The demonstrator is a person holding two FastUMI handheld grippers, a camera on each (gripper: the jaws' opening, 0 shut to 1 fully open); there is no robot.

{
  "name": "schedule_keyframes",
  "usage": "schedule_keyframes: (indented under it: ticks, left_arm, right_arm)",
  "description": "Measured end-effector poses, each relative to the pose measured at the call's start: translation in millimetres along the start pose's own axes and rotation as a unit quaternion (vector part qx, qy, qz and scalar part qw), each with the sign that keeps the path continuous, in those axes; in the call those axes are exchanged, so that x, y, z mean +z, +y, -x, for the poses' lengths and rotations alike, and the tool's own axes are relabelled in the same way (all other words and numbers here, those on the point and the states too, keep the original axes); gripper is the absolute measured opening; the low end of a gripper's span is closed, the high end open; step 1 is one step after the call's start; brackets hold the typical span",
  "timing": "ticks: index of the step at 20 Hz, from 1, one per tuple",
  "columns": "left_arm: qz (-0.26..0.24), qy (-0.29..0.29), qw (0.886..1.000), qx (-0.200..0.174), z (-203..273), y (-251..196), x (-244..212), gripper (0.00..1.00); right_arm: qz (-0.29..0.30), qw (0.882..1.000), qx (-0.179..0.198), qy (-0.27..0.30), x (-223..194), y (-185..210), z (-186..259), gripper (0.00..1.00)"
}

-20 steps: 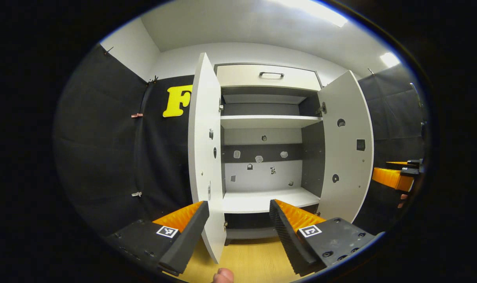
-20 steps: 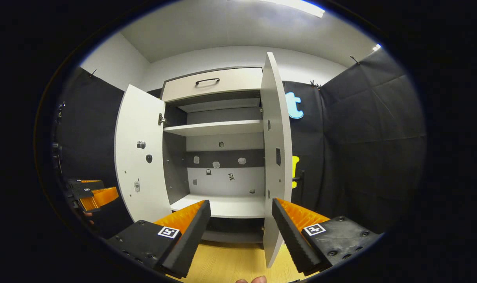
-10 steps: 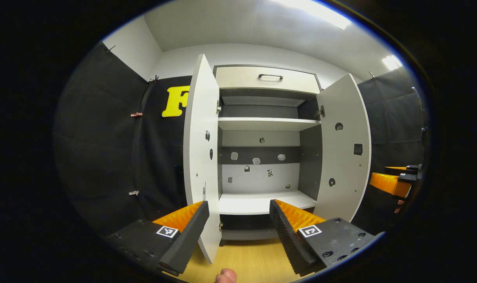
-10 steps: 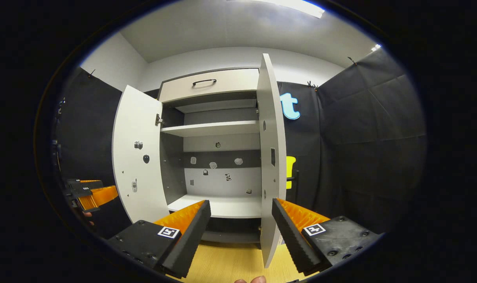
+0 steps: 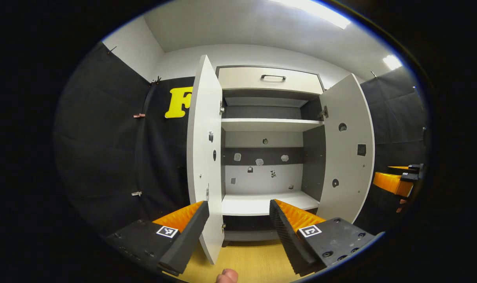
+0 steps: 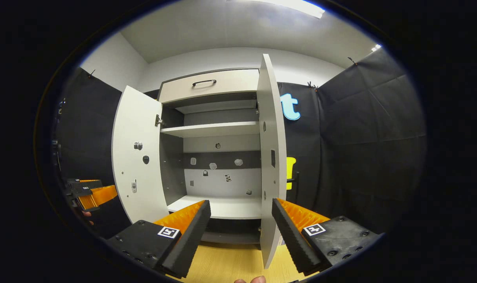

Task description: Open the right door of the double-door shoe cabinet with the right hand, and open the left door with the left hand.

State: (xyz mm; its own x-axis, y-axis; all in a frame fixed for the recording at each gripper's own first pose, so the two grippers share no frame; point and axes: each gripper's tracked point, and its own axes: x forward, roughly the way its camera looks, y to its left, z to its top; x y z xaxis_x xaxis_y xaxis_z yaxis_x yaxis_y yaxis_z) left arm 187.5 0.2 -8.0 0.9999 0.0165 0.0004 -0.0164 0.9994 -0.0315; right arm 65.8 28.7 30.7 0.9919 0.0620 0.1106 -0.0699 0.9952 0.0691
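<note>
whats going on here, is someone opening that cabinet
A person holds a two-finger gripper in each hand, facing a shoe cabinet. Both doors stand open: the left door and the right door. The shelves inside look bare. The left gripper and the right gripper are open, holding nothing and touching neither door.

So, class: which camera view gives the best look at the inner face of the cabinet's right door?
The left gripper view: the right door shows its broad inner face there. In the right gripper view, that door stands nearly edge-on, so only a narrow strip shows.
</note>
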Motion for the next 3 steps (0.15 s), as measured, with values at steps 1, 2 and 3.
schedule_keyframes:
  ticks: [1, 2, 3]
  left_arm:
    - [-0.001, -0.001, 1.0, 0.001, 0.5, 0.4, 0.3, 0.95]
    - [-0.001, -0.001, 1.0, 0.003, 0.2, 1.3, -0.1, 0.95]
    - [-0.001, 0.0, 1.0, 0.004, 0.3, 1.9, -0.6, 0.95]
  right_arm:
    - [0.0, 1.0, 0.001, 0.001, -0.6, -0.1, -0.1, 0.98]
    - [0.0, 1.0, 0.001, 0.001, -0.7, 0.5, -0.3, 0.98]
    - [-0.001, 1.0, 0.001, 0.001, -0.8, 0.6, 0.0, 0.98]
